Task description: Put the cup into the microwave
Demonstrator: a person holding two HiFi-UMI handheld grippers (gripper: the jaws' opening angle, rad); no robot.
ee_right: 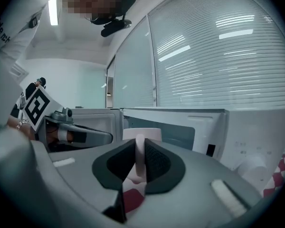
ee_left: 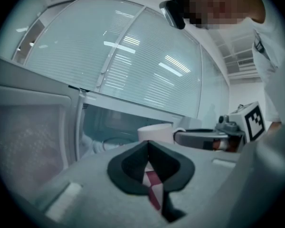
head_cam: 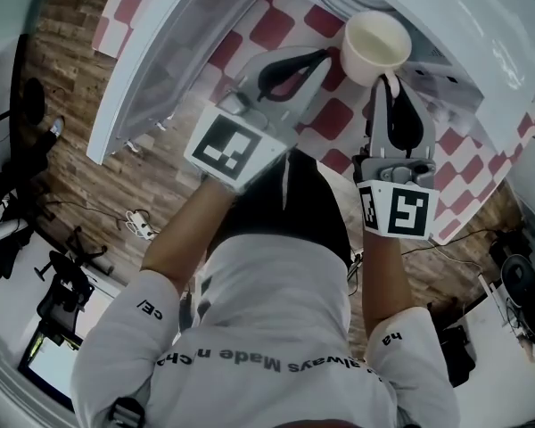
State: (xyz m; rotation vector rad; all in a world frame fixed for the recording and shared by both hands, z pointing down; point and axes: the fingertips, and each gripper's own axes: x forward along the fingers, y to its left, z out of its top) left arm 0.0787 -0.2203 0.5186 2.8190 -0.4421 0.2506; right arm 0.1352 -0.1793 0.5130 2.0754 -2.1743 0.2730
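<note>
Left gripper (head_cam: 324, 58) nearest, jaws pressed together on nothing, just before the microwave (head_cam: 490, 34). Microwave door (head_cam: 160, 69) swung open. My right gripper (head_cam: 392, 80) pinches the cup (head_cam: 374, 43) by its handle, just outside the microwave's opening.

Microwave cavity (ee_left: 109, 127) open ahead, door (head_cam: 160, 69) standing wide left, cup (head_cam: 374, 47) before the opening

A red-checked cloth (head_cam: 332, 118) lies above the wooden floor (head_cam: 71, 71).
</note>
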